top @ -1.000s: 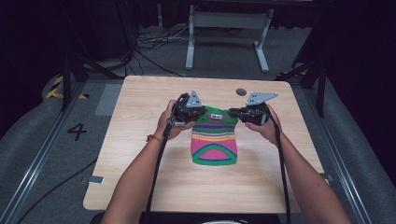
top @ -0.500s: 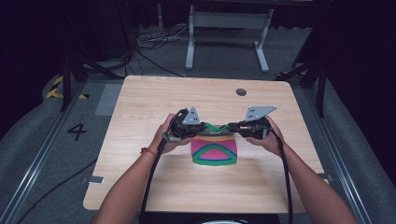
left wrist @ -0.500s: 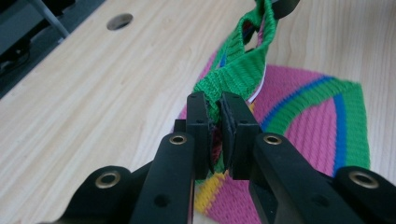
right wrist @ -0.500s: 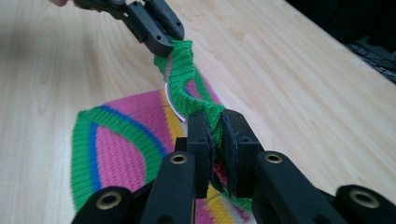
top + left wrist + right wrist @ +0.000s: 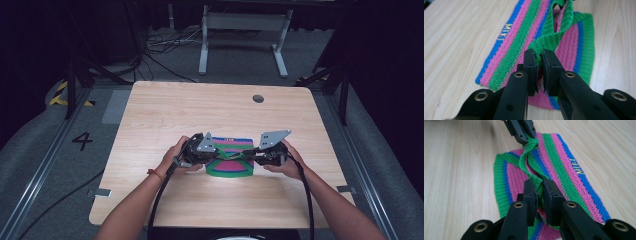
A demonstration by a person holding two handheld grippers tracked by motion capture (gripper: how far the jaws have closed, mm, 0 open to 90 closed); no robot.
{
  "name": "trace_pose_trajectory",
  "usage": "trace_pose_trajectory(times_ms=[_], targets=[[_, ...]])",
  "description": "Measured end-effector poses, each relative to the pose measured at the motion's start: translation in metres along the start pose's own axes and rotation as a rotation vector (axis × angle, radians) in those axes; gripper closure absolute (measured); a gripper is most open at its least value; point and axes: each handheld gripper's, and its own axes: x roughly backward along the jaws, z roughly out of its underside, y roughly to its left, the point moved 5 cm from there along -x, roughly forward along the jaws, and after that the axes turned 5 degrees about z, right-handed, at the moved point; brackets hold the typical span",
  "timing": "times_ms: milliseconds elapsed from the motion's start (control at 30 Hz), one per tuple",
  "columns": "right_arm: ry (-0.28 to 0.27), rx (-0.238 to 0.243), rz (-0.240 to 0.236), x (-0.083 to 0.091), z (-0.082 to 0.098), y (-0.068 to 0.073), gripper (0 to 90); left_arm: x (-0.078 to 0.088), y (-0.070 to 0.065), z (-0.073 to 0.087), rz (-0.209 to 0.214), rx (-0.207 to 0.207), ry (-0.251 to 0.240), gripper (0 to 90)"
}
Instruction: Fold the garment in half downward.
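High view: the wooden table (image 5: 150,120) carries a striped knitted garment (image 5: 231,165), now lying nearer the person's edge than a second ago, when it lay longer and flatter toward the middle; its far green edge has been drawn back over the pink, blue and green stripes, so it reads shorter. Both hands have come toward the person and lower. The left gripper (image 5: 210,152) pinches the green edge at the garment's left, jaws pressed onto the knit (image 5: 549,40). The right gripper (image 5: 255,152) pinches the same green edge (image 5: 529,157) at the right, jaws likewise clamped.
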Motion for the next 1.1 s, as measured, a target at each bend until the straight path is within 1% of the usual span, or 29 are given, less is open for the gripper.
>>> trace_pose_trajectory(times_ms=[67,100,133,167,200,267,300,433,467,500,533,567,600,633,667,700,733,767,800,833,867,900,933,967,1000,1033,1067,1100], targets=[[0.003,0.01,-0.001,0.001,0.001,0.004,82.3,0.002,-0.004,0.001,0.007,-0.001,-0.002,82.3],[0.004,0.017,0.0,0.001,0.001,0.006,82.2,0.002,-0.004,0.001,0.007,-0.001,-0.002,82.3],[0.004,0.017,0.0,0.001,0.001,0.006,82.2,0.003,-0.007,0.002,0.007,-0.004,0.002,82.3],[0.003,0.02,-0.002,0.002,0.001,0.009,82.1,0.003,-0.009,0.002,0.006,-0.014,-0.001,82.0],[0.007,0.029,-0.001,0.002,0.002,0.011,82.1,0.003,-0.01,0.003,0.012,-0.012,0.002,81.9],[0.012,0.04,0.004,0.003,0.003,0.015,81.8,0.0,-0.016,0.005,0.024,-0.025,0.024,81.3],[0.014,0.038,0.004,0.004,0.005,0.016,81.4,-0.003,-0.019,0.007,0.03,-0.024,0.039,80.1],[0.037,0.028,-0.002,0.002,0.017,0.019,80.1,-0.006,-0.027,0.013,0.048,-0.016,0.06,73.0],[0.043,0.024,-0.003,0.002,0.02,0.02,78.0,-0.005,-0.028,0.014,0.043,-0.012,0.064,70.2],[0.045,0.017,-0.006,0.002,0.022,0.021,75.0,-0.003,-0.028,0.015,0.04,-0.007,0.06,70.1],[0.046,0.011,-0.007,0.003,0.024,0.022,73.4,-0.001,-0.028,0.015,0.037,0.002,0.047,69.9],[0.042,0.016,-0.001,0.005,0.025,0.022,72.7,0.003,-0.026,0.015,0.024,0.014,0.043,68.2],[0.042,0.013,0.008,0.007,0.024,0.023,71.4,0.006,-0.024,0.014,0.002,0.018,0.03,64.5],[0.03,0.009,0.017,0.009,0.022,0.022,70.0,0.01,-0.022,0.012,-0.004,0.027,0.014,63.3],[0.03,0.009,0.017,0.009,0.022,0.022,70.0,0.01,-0.022,0.012,-0.004,0.027,0.014,61.4],[0.02,0.01,0.02,0.012,0.02,0.022,67.7,0.014,-0.018,0.01,-0.024,0.049,-0.005,61.4],[0.008,0.006,0.032,0.014,0.016,0.021,67.0,0.016,-0.016,0.007,-0.035,0.083,-0.023,55.8],[0.001,-0.001,0.039,0.016,0.014,0.02,65.4,0.015,-0.015,0.006,-0.032,0.107,-0.037,52.1],[-0.005,-0.006,0.042,0.016,0.012,0.02,63.7,0.012,-0.014,0.005,-0.04,0.11,-0.032,50.3],[-0.003,-0.01,0.047,0.015,0.011,0.019,63.1,0.007,-0.015,0.005,-0.048,0.112,-0.015,47.7],[0.0,-0.012,0.051,0.013,0.011,0.018,63.3,0.001,-0.016,0.005,-0.042,0.109,0.011,44.1],[0.011,-0.018,0.049,0.01,0.012,0.018,64.3,-0.003,-0.016,0.006,-0.026,0.101,0.023,48.0],[0.022,-0.023,0.049,0.007,0.014,0.018,65.8,-0.008,-0.016,0.007,-0.019,0.102,0.034,49.5],[0.022,-0.023,0.049,0.007,0.014,0.018,65.8,-0.008,-0.016,0.007,-0.019,0.102,0.034,50.6],[0.043,-0.021,0.047,0.002,0.019,0.018,70.5,-0.01,-0.017,0.009,0.006,0.107,0.042,56.9],[0.048,-0.018,0.041,0.0,0.022,0.019,72.0,-0.012,-0.019,0.01,0.029,0.108,0.045,63.6],[0.056,-0.015,0.034,-0.002,0.025,0.021,73.7,-0.017,-0.022,0.014,0.046,0.091,0.078,65.2],[0.056,-0.015,0.034,-0.002,0.025,0.021,73.7,-0.017,-0.022,0.014,0.046,0.091,0.078,65.4]])
